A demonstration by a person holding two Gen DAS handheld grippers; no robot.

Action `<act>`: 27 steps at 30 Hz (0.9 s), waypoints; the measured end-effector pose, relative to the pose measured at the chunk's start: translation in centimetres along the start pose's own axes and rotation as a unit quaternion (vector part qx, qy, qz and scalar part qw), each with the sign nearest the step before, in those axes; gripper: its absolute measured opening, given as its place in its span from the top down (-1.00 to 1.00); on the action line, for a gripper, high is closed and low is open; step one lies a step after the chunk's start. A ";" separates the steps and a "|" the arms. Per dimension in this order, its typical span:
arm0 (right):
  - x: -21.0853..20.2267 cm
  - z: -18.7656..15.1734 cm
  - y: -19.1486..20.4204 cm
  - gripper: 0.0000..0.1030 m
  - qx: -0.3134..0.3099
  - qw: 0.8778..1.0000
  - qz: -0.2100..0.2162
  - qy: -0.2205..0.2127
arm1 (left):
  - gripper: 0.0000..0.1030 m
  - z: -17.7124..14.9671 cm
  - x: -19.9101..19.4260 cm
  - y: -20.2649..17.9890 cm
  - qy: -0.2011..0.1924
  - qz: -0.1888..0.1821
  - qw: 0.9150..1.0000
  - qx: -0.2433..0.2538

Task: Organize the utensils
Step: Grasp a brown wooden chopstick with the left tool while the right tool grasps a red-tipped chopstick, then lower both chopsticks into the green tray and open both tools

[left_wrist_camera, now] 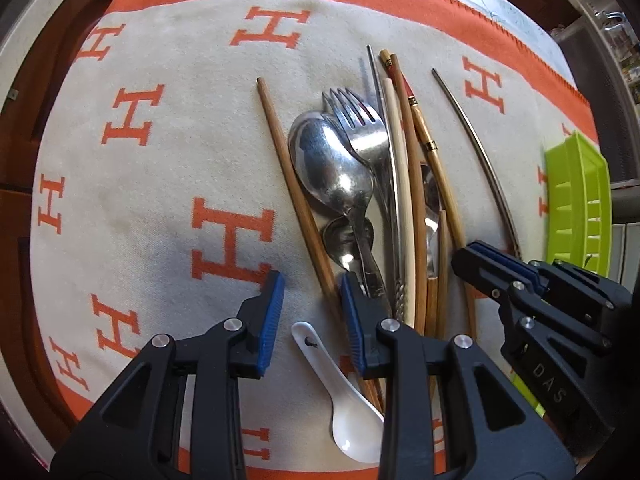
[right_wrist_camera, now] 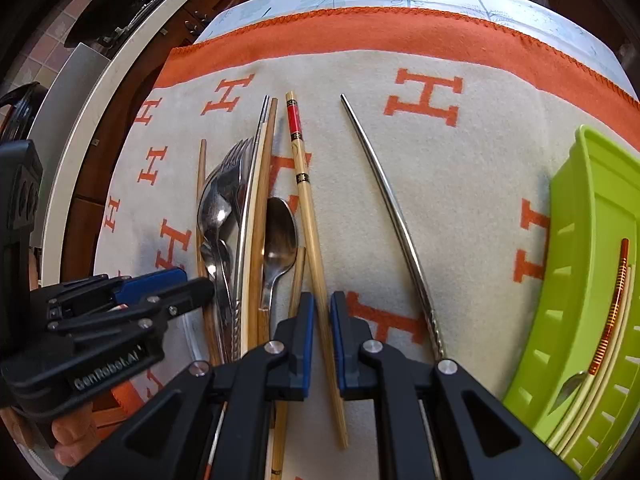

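A pile of utensils lies on an orange-and-white cloth point(left_wrist_camera: 160, 184): metal spoons point(left_wrist_camera: 330, 168), a fork point(left_wrist_camera: 358, 120), wooden chopsticks point(left_wrist_camera: 294, 188), a red-tipped bamboo chopstick point(right_wrist_camera: 308, 208) and a steel chopstick point(right_wrist_camera: 394, 220). A white ceramic spoon point(left_wrist_camera: 348, 396) lies between my left gripper's fingers. My left gripper point(left_wrist_camera: 312, 308) is open, low over the pile's near end. My right gripper point(right_wrist_camera: 320, 336) has its jaws nearly closed around the red-tipped bamboo chopstick, which still lies on the cloth.
A green slotted plastic tray point(right_wrist_camera: 592, 280) stands at the right, holding a copper-wound chopstick point(right_wrist_camera: 612, 308) and a pale one. A dark wooden table edge and white rim run along the left. The right gripper also shows in the left wrist view point(left_wrist_camera: 496, 264).
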State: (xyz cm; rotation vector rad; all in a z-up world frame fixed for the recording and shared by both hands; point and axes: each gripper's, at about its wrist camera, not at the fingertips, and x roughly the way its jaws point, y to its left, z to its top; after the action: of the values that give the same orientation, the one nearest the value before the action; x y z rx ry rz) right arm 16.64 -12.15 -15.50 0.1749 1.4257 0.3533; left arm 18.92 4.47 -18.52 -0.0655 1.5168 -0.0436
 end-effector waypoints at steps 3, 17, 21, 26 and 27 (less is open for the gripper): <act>0.0 0.0 0.0 0.83 -0.002 1.000 -0.004 -0.001 | 0.48 0.1 0.6 -2.2 -0.003 0.018 1.000 0.000; 0.3 -0.6 1.5 0.89 -0.033 0.998 -0.044 -0.034 | 0.92 -0.7 -0.5 -2.7 -0.023 -0.061 0.995 -0.076; -0.6 -1.1 0.2 0.89 0.006 0.999 -0.001 -0.034 | 0.92 -1.1 -2.1 -3.1 -0.035 -0.094 0.992 -0.080; -2.7 -2.2 -0.5 0.89 0.027 0.998 0.029 -0.055 | 0.92 -1.0 -4.5 -4.4 -0.050 -0.121 0.990 -0.059; -3.4 -2.5 -0.7 0.89 0.031 0.997 0.036 -0.060 | 0.92 -1.2 -5.2 -5.1 -0.055 -0.127 0.989 -0.049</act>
State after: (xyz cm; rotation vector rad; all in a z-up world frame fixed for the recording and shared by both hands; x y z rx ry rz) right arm 13.87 -14.15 -12.94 0.2933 1.3151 0.3513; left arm 17.49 -0.29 -13.05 -0.3346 1.3914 -0.1670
